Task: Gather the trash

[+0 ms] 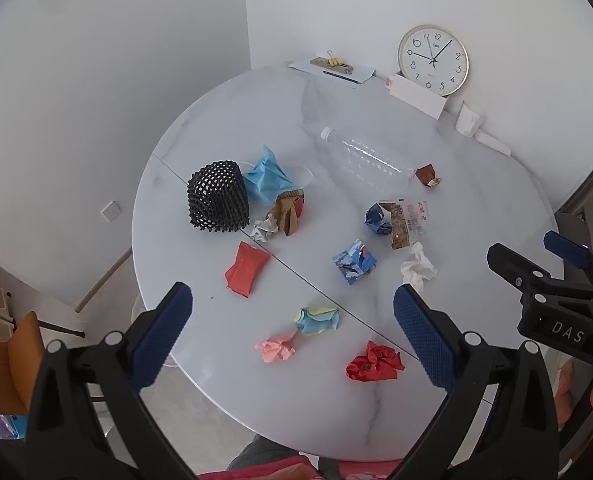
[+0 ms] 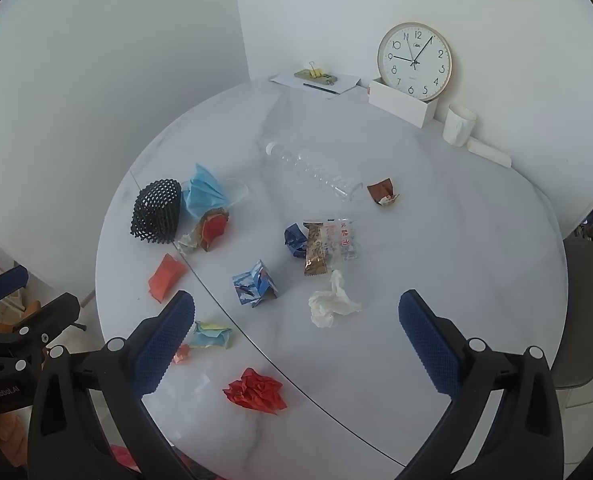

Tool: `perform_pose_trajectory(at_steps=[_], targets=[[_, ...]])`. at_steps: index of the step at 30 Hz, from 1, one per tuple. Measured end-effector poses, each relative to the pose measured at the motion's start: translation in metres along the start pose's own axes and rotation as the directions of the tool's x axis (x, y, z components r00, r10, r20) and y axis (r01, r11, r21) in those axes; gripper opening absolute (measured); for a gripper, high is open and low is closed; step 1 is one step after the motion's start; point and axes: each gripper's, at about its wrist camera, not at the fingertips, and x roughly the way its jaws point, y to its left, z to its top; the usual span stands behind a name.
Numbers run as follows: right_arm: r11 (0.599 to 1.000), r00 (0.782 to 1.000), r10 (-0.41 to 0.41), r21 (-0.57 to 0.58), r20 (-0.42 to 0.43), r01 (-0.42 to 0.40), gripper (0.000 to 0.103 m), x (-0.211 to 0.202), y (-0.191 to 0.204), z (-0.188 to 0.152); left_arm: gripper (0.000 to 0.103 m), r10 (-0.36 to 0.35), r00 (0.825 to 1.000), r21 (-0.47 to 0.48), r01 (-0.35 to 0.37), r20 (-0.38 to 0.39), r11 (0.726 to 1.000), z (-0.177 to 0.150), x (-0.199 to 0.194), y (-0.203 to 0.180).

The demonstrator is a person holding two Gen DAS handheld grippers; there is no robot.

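Observation:
Trash lies scattered on a round white marble table (image 1: 476, 208) (image 2: 456, 240). Closest to me are a crumpled red paper (image 1: 374, 362) (image 2: 255, 390), a pink paper wad (image 1: 277, 347) and a blue-yellow wad (image 1: 317, 319) (image 2: 212, 334). Farther off lie a white tissue (image 1: 416, 266) (image 2: 332, 300), a blue printed wrapper (image 1: 354, 261) (image 2: 255, 284), a red packet (image 1: 245, 269) (image 2: 166, 276), snack wrappers (image 1: 400, 220) (image 2: 328, 246), a clear plastic bottle (image 1: 370, 158) (image 2: 314, 170), a blue face mask (image 1: 266, 176) (image 2: 205, 193) and a black foam net (image 1: 217, 202) (image 2: 155, 213). My left gripper (image 1: 292, 342) and right gripper (image 2: 296, 342) hover open above the near edge, holding nothing.
A wall clock (image 1: 433, 60) (image 2: 414, 60) leans at the table's back behind a white box (image 1: 416, 96) (image 2: 401, 104). Papers with a binder clip (image 1: 332, 65) (image 2: 316, 77) and a white cup (image 2: 458, 125) also stand there. A grey chair (image 2: 584, 312) is at the right.

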Motion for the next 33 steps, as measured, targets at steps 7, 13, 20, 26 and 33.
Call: perform_pose_trajectory(at_steps=[7,13,20,26,33], targets=[[1.000,1.000,-0.011,-0.006,-0.003,0.011,0.101,0.0008,-0.0011,-0.0014,0.097,-0.002,1.000,0.005,0.002,0.001,1.000,-0.0010,-0.0007,0.0002],[1.000,1.000,-0.008,-0.005,-0.004,0.008,0.101,-0.0001,-0.0024,-0.0002,0.097,-0.002,1.000,0.004,0.002,0.002,1.000,-0.0021,-0.0002,0.0005],[1.000,1.000,-0.010,-0.008,-0.005,0.010,0.101,0.0008,-0.0008,-0.0007,0.097,-0.005,1.000,0.003,0.005,-0.002,1.000,-0.0057,0.0006,0.0030],[1.000,1.000,-0.013,-0.009,-0.005,0.013,0.101,-0.0002,-0.0008,0.0001,0.097,-0.004,1.000,0.010,0.004,-0.005,1.000,-0.0033,0.0010,-0.0020],[1.000,1.000,-0.014,-0.013,-0.006,0.013,0.101,0.0002,-0.0012,-0.0001,0.097,-0.007,1.000,0.007,0.007,-0.008,1.000,-0.0047,0.0008,-0.0022]])
